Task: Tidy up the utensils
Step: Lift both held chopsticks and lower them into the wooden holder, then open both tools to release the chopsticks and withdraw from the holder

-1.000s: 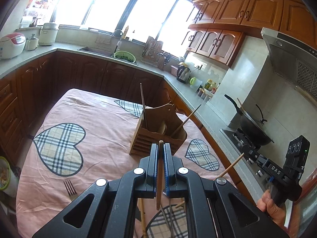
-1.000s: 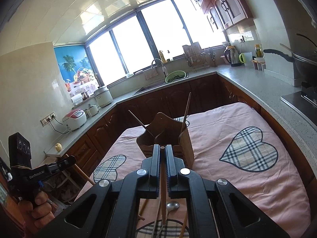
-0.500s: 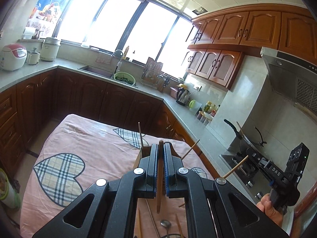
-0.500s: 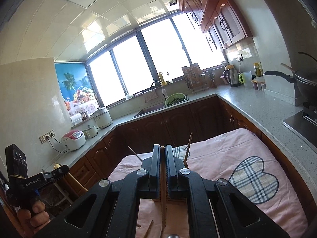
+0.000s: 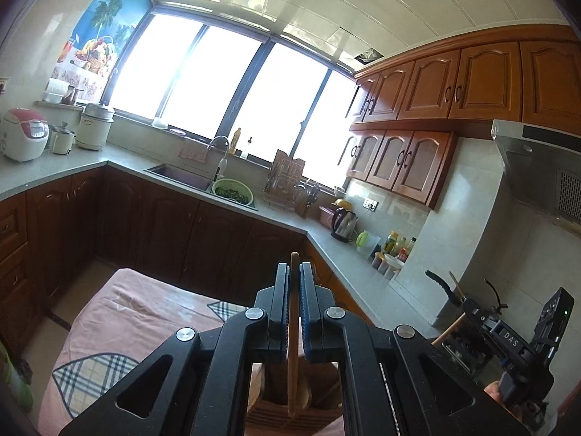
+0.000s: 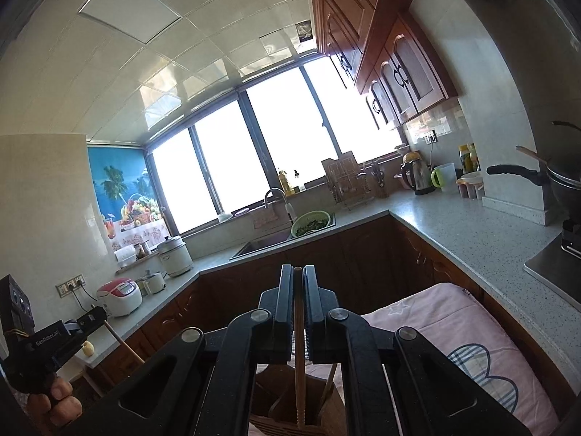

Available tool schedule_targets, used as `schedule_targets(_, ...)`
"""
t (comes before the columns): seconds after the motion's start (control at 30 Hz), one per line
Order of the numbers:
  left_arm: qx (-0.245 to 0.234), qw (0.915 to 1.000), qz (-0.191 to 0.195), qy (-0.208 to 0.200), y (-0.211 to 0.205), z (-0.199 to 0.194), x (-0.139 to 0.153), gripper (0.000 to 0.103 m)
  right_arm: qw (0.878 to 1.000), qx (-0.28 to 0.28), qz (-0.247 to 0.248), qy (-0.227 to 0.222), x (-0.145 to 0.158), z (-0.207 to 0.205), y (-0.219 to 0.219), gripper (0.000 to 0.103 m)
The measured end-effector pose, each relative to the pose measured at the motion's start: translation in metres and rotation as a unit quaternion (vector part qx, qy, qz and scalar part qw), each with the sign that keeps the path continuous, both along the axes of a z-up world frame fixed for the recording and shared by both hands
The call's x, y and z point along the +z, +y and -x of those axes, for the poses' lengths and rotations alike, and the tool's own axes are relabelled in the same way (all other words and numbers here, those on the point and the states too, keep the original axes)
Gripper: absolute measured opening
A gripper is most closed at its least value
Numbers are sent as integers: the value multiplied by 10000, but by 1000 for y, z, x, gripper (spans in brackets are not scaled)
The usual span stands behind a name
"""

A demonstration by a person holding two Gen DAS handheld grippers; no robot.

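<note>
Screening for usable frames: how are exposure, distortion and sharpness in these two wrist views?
Left wrist: windows blown out to white, cabinets bowed by the fisheye, dark corners, left gripper and its wooden utensil sharp. Right wrist: windows equally clipped, glare on the ceiling, counter curved, right gripper and its chopstick sharp.

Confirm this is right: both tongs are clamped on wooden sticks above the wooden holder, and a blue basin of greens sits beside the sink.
One detail is wrong: the basin of greens is green, not blue, as the left wrist view shows. The rest stands: left tongs and right tongs each clamp a wooden stick above the wooden holder.
</note>
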State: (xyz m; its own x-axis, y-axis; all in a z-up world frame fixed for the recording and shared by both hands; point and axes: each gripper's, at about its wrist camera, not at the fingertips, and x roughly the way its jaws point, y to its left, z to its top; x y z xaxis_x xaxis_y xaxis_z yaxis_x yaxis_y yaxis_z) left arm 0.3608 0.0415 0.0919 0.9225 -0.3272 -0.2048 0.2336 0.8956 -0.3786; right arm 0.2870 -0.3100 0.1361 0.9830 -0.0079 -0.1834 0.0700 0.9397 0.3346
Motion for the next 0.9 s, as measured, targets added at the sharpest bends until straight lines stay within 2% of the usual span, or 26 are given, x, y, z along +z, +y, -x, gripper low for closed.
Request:
schedule_targets(0.23, 115, 9997, -14, 220, -21, -53, -38, 4, 9999, -70, 25, 116, -18, -29, -3, 5)
schedule_targets(0.5, 134, 9979, -27, 640, -45, -96, -86, 4, 9988, -71, 97, 477, -69, -53, 1, 5)
schedule_targets(0.7, 141, 9962, -76, 854, -52, -120, -97, 4, 9977, -90, -67, 661, -96, -61, -2, 5)
schedule_targets(0.9, 124, 9955, -226, 909, -58, -127, -95, 4, 9966, -48, -150, 812, -106, -65, -4, 8)
